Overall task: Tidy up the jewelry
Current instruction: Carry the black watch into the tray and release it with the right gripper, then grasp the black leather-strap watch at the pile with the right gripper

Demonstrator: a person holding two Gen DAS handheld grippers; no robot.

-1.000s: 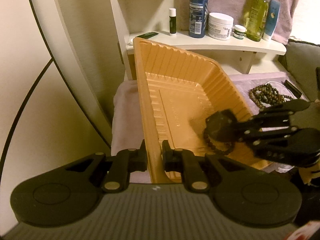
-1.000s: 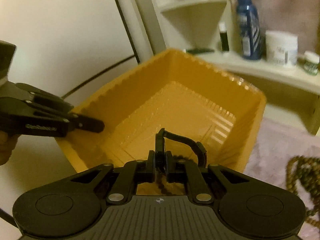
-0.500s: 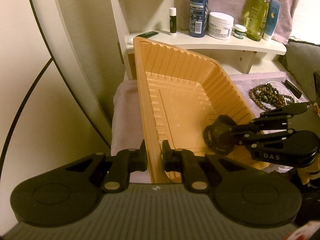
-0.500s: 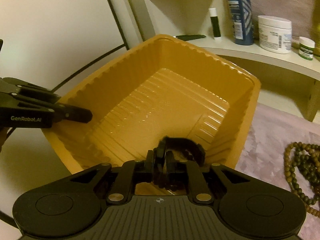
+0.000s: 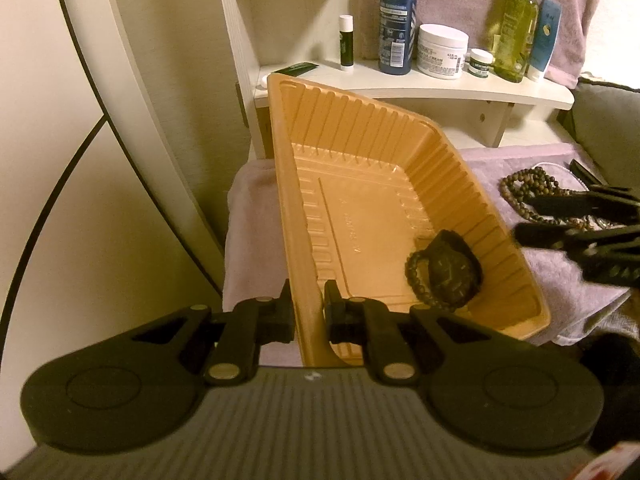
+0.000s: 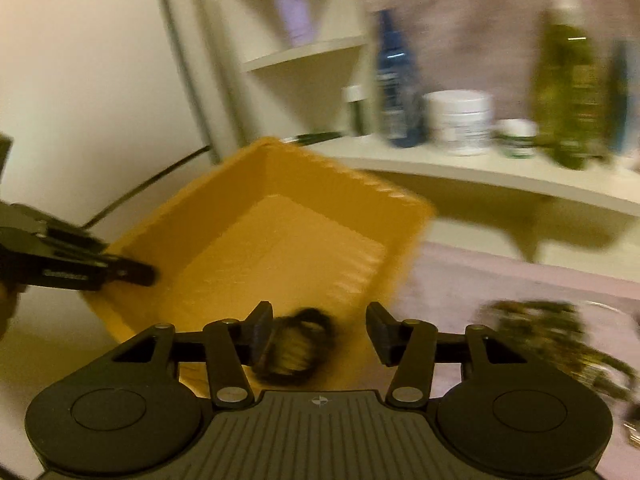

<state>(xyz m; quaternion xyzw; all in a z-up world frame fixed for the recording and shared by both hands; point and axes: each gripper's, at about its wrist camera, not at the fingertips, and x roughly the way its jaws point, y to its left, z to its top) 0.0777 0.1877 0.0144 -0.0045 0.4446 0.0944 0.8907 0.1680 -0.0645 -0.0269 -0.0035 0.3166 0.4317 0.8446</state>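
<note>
the watch (image 5: 454,270) and dark bead bracelet (image 5: 416,276) lie at 4 o'clock in the tilted orange tray (image 5: 360,208). left gripper (image 5: 308,312) fingers pinch its rim; a slip dumps them. right gripper (image 6: 318,330) fingers, just opening, stand wide and empty.

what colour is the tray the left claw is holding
Orange-yellow tray, ribbed walls; clearest in the left wrist view.
</note>
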